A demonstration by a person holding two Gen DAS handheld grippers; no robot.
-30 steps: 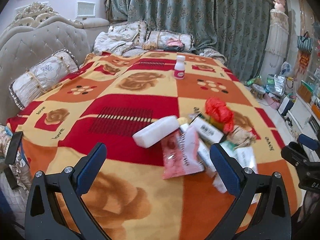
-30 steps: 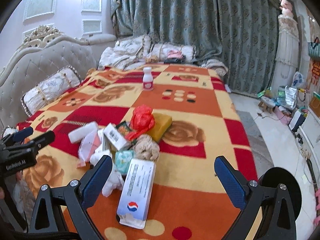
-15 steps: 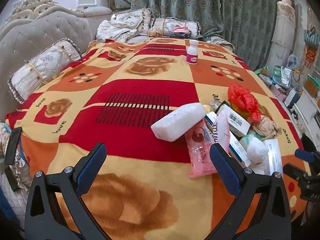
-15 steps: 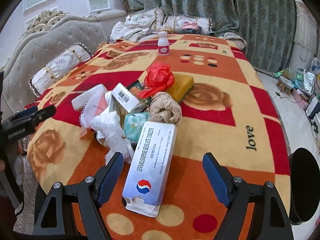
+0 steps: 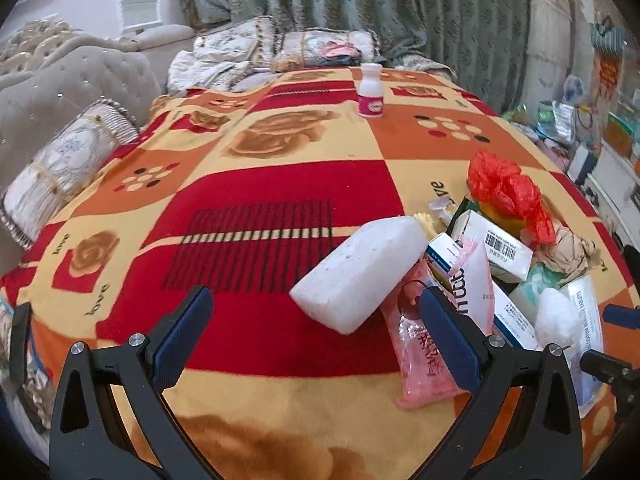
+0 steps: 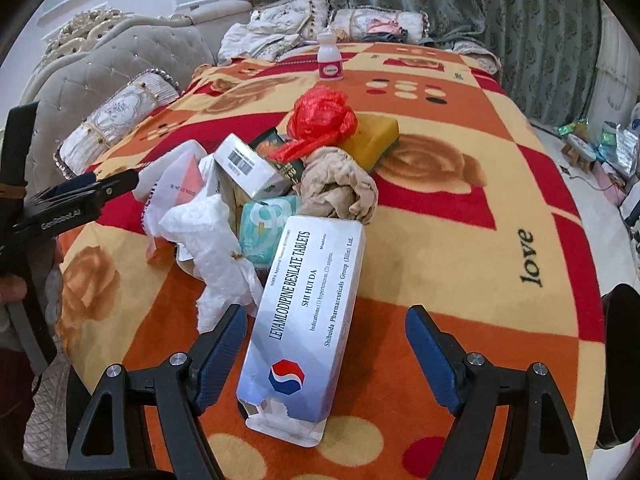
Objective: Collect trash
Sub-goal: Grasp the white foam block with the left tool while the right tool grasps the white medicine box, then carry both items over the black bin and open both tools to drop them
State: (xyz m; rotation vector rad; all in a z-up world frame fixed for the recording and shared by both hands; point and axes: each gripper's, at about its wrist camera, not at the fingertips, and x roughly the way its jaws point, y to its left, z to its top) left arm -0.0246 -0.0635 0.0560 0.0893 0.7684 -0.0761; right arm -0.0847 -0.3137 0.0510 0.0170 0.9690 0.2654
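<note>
A pile of trash lies on the bed blanket (image 5: 256,184). My left gripper (image 5: 316,328) is open, low over the blanket, with a white foam block (image 5: 360,268) just ahead between its fingers and a pink wrapper (image 5: 420,356) by the right finger. My right gripper (image 6: 324,344) is open, its fingers on either side of the near end of a silver tablet box (image 6: 304,320). A crumpled white tissue (image 6: 216,240), a barcode box (image 6: 248,164), a red plastic bag (image 6: 320,120) and a beige crumpled bag (image 6: 340,184) lie behind it.
A white bottle with a pink label (image 5: 370,96) stands far up the bed. A yellow sponge (image 6: 372,136) lies beside the red bag. Pillows (image 5: 64,164) and a padded headboard (image 5: 80,76) line the left. The floor on the right holds clutter (image 6: 608,148).
Both grippers have moved forward and down toward the pile. The tablet box now sits between the right fingers; the foam block is closer to the left gripper.
</note>
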